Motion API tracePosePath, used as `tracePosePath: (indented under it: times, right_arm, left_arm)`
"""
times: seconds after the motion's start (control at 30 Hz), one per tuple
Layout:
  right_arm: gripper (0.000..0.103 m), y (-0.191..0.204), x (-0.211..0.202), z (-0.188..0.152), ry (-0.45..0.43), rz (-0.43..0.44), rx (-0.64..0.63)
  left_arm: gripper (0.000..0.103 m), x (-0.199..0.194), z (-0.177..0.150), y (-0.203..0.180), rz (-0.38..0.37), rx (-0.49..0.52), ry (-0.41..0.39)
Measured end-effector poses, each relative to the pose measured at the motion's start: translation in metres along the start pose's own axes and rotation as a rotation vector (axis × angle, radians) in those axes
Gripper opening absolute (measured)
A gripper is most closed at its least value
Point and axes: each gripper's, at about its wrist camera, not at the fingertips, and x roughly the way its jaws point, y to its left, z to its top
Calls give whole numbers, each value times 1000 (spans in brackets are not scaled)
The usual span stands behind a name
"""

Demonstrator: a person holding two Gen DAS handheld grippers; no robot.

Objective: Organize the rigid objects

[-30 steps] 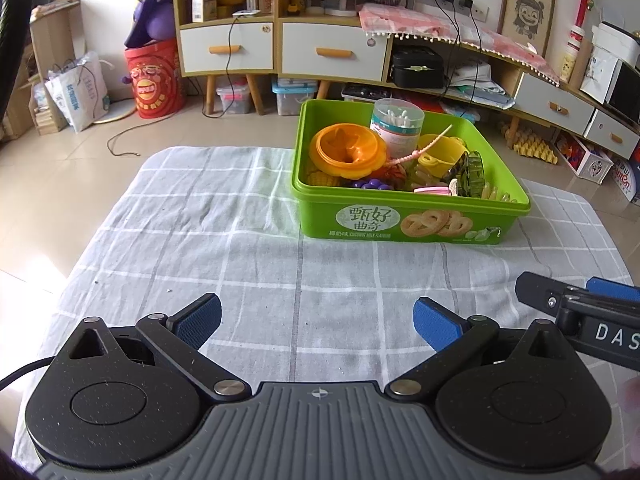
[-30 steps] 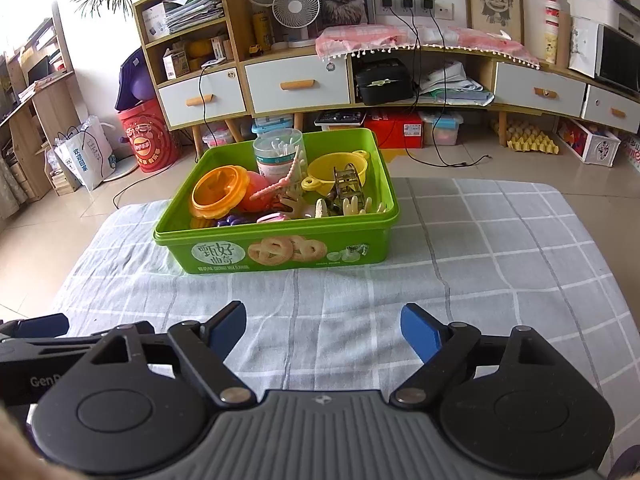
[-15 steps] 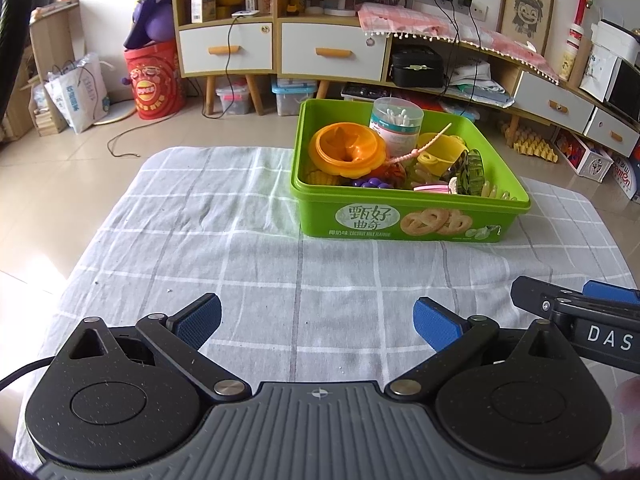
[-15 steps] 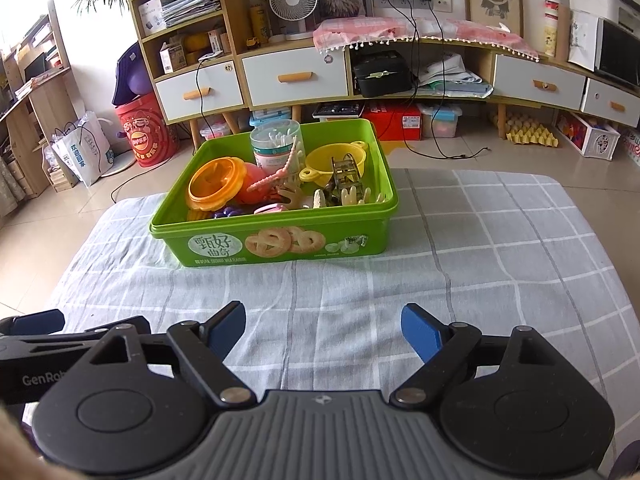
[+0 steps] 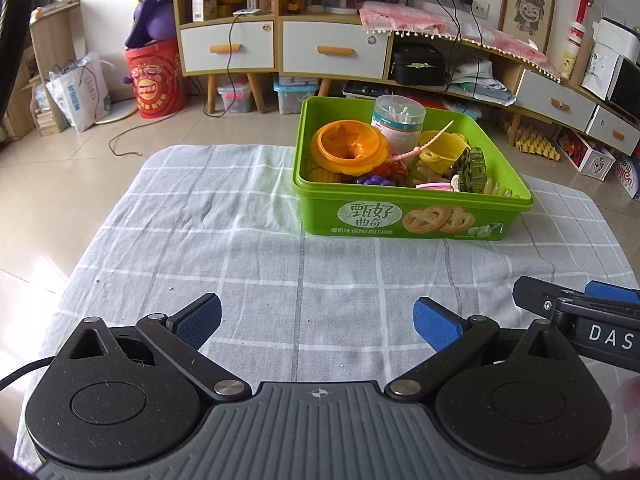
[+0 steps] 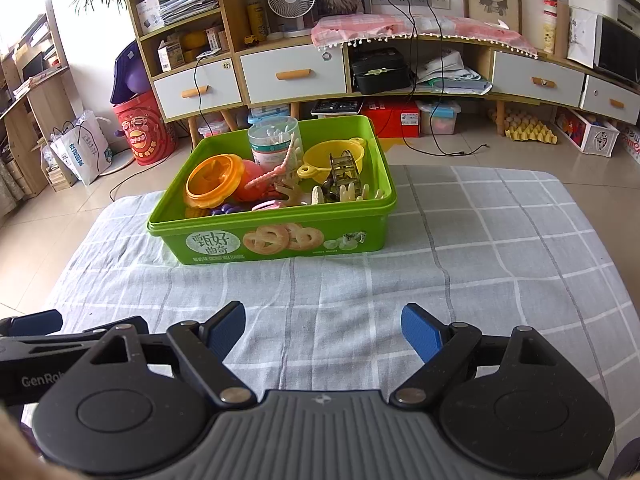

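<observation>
Grey checked cloth (image 5: 240, 248) covered the table, a cluttered sideboard behind.

Left wrist view: the left gripper (image 5: 316, 318) hung low with its blue pads spread wide and nothing between them. The green biscuit box (image 5: 412, 220) sat at one o'clock, heaped with an orange lid (image 5: 348, 146), a cotton-swab tub (image 5: 398, 122) and a yellow pot (image 5: 442, 152).

Right wrist view: the right gripper (image 6: 323, 330) was likewise spread and bare, the box at eleven o'clock holding hair claws (image 6: 342, 170). All small things lay boxed; this suited either sorting about to start or tidying finished.

Green cookie tin (image 6: 280, 236) sits upright on grey checked cloth (image 6: 480, 248), lidless, packed with orange juicer (image 6: 214, 178), yellow colander (image 6: 334, 158), cotton-swab jar (image 6: 274, 142), hair claws (image 6: 344, 180).
</observation>
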Motion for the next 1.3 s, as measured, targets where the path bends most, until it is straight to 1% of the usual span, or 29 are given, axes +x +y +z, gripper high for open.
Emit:
tracePosePath:
  times: [1.3]
  right_arm:
    - [72, 1, 1, -2, 8, -2, -8]
  left_arm:
    - [101, 3, -2, 1, 12, -1, 13]
